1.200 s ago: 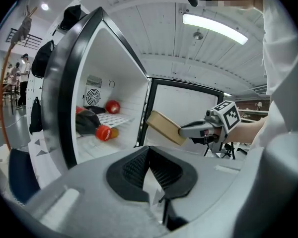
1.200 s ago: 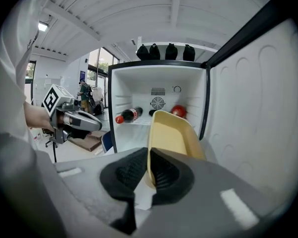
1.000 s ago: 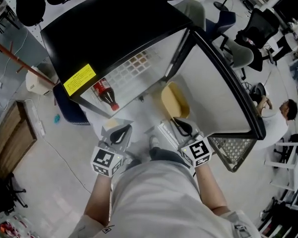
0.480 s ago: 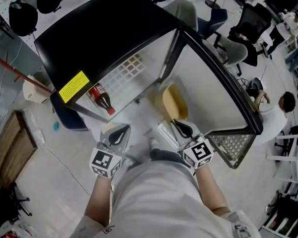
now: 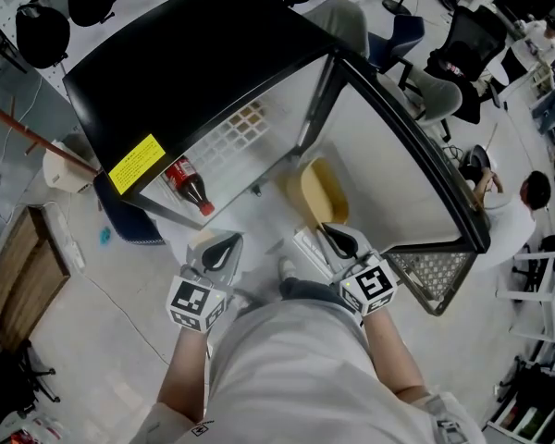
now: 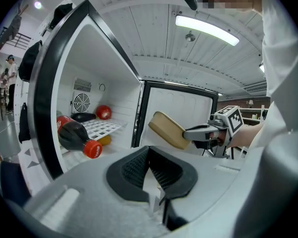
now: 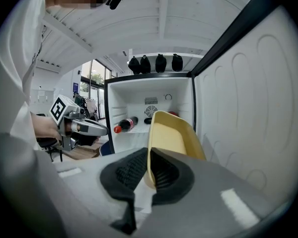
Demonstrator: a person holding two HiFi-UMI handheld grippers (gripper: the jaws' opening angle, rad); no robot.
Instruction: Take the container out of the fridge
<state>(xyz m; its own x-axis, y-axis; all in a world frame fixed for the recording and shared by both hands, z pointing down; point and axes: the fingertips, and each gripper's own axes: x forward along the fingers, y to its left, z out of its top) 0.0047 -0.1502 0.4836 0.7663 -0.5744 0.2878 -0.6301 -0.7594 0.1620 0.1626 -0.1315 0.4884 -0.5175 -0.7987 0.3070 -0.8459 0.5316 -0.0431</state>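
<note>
A tan-yellow shallow container [image 5: 320, 192] hangs in the air outside the open black fridge [image 5: 194, 54], just in front of its opening. My right gripper [image 5: 344, 240] is shut on the container's near rim [image 7: 148, 170], and the tray [image 7: 172, 133] tilts up and away from the jaws. My left gripper [image 5: 221, 250] hovers to the left, shut with nothing in it [image 6: 150, 171]. The left gripper view shows the container [image 6: 168, 130] held by the right gripper [image 6: 201, 132].
A cola bottle [image 5: 189, 183] lies on the white wire shelf [image 6: 100, 127], cap pointing outward. A red ball-like item [image 6: 103, 112] sits at the back. The fridge door [image 5: 416, 174] stands open on the right. Office chairs [image 5: 449, 95] and a seated person [image 5: 518, 206] are beyond it.
The head view shifted slightly a second ago. Both grippers and the container have stayed almost still since.
</note>
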